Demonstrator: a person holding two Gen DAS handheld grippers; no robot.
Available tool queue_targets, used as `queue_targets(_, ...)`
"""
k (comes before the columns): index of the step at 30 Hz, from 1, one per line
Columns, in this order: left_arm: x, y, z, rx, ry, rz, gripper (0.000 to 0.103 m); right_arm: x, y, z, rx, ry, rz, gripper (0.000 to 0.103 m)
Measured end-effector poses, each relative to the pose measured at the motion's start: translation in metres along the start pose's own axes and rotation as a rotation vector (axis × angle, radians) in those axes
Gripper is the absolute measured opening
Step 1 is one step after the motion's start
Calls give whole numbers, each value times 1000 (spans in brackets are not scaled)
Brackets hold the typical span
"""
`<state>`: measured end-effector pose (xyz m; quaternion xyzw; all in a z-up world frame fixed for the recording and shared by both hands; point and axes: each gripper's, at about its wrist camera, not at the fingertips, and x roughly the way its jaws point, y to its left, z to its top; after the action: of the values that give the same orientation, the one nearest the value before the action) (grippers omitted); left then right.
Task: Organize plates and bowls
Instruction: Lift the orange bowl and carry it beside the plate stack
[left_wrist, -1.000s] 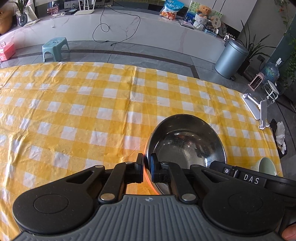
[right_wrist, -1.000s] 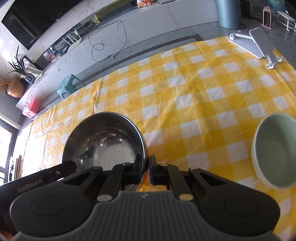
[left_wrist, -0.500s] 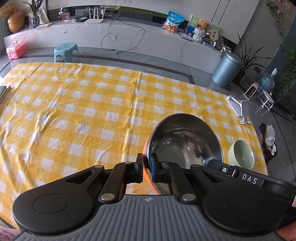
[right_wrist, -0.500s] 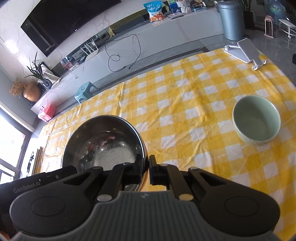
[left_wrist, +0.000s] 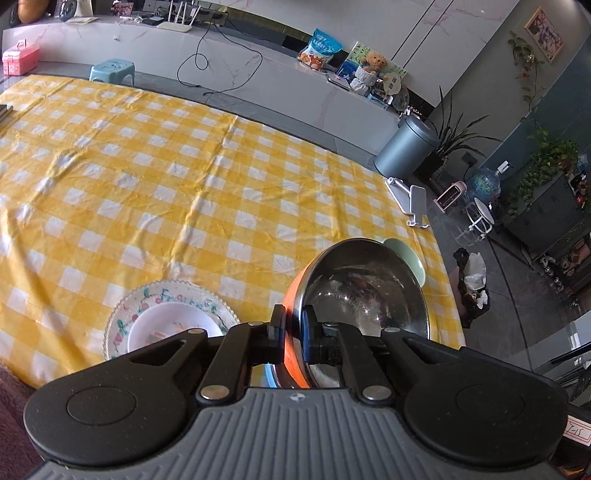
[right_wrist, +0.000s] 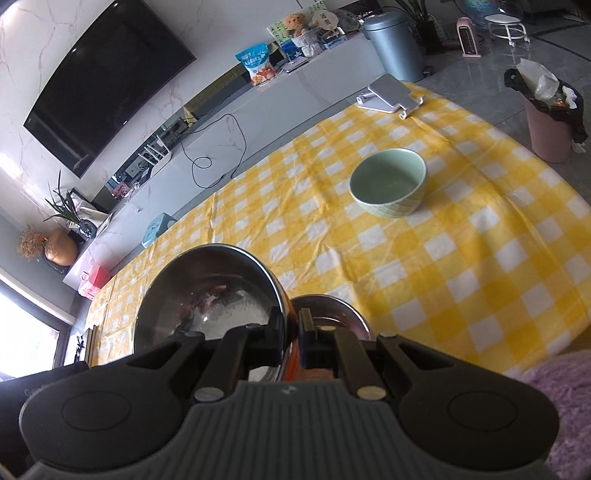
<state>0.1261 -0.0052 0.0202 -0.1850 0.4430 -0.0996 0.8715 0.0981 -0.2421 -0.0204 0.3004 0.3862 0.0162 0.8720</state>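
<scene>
A large steel bowl (left_wrist: 364, 291) with an orange outside is held up above the yellow checked table. My left gripper (left_wrist: 292, 326) is shut on its left rim. My right gripper (right_wrist: 291, 325) is shut on its right rim; the bowl also shows in the right wrist view (right_wrist: 210, 291). A green bowl (right_wrist: 388, 186) stands on the cloth to the right; it peeks out behind the steel bowl in the left wrist view (left_wrist: 408, 256). A white bowl (left_wrist: 166, 328) sits in a patterned plate (left_wrist: 122, 317) at the near left. A smaller steel bowl (right_wrist: 328, 312) lies below my right gripper.
A white phone stand (right_wrist: 388, 94) lies at the table's far right corner. The yellow checked tablecloth (left_wrist: 147, 184) covers the table. A grey bin (left_wrist: 404, 147) and a pink waste bin (right_wrist: 550, 125) stand on the floor beyond the table's edge.
Both grippers have lifted the large steel bowl higher and pulled it back towards the near edge. The plate with the white bowl and the smaller steel bowl have come into view.
</scene>
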Motion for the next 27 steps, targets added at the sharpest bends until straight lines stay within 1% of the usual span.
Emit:
queue_targets(4,12,4,-14,-43,38,-26,8,-8,-11,-4,4,-13,-39,7)
queue_targets(8,20,5,-21,-54,61,-23,8,-5,-17,-7,0,-7,-75,7)
queue_targets(12,27,6,-22,-59,76,-18,8,0,-22,-7,10,7,-91,7)
queue_targets(19,39,6,-24,-50,104,3,8,9,-17,-8,-25,6,-134,7)
queue_targets(23,42,1,-25,-18,99,29,8,14,-18,-8,-29,16,-140,7)
queue_targets(27,47,0,-24,-14,102,42,8,19,-21,-8,-27,23,-147,7)
